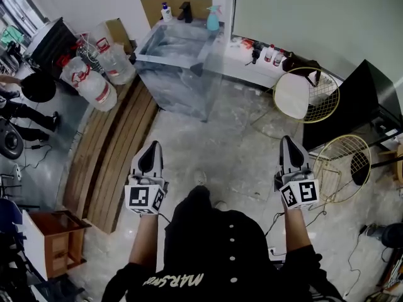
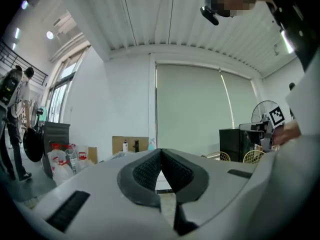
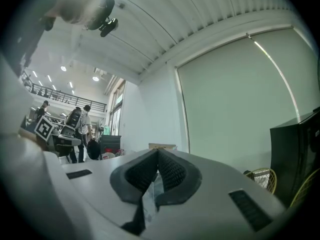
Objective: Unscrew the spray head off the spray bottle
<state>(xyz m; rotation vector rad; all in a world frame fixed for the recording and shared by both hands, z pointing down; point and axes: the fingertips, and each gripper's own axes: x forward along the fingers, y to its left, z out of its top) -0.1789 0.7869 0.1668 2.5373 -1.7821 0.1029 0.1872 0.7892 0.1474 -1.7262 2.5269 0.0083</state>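
Reaching in with the left gripper [image 1: 152, 148] and right gripper [image 1: 288, 142] fingers clenched on nothing could topple the teal spray bottle [image 1: 213, 19], at twelve o'clock on the far worktop [image 1: 170, 50], into the white bottle [image 1: 165, 11] nearby.

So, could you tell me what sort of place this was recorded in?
Likely a workshop or studio: bare concrete floor, large water jugs beside wooden planks, and wire chairs near a clear-sided table.
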